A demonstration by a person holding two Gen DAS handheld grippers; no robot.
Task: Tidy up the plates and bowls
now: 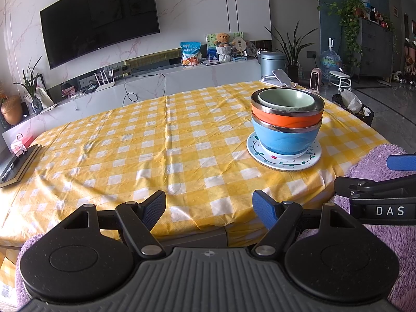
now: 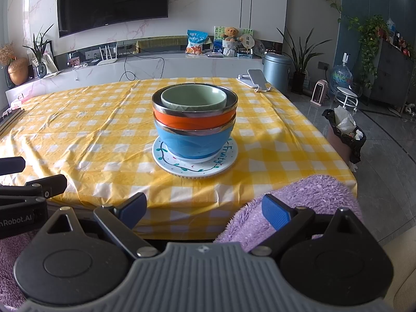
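A stack stands on the yellow checked tablecloth (image 1: 156,143): a white patterned plate (image 1: 309,160) (image 2: 166,160) at the bottom, then a blue bowl (image 1: 283,136) (image 2: 192,143), an orange bowl (image 1: 283,118) (image 2: 192,119) and a small green bowl (image 1: 286,100) (image 2: 193,98) nested on top. My left gripper (image 1: 209,209) hangs open at the table's near edge, left of the stack, holding nothing. My right gripper (image 2: 204,209) is also open and empty, straight in front of the stack and well short of it. Each gripper shows at the edge of the other's view.
A phone on a white stand (image 2: 256,79) sits at the table's far right corner. A dark notebook with a pen (image 1: 18,166) lies at the left edge. Purple fleece (image 2: 299,195) covers the near side. A bin with a black bag (image 2: 345,135) stands on the floor to the right.
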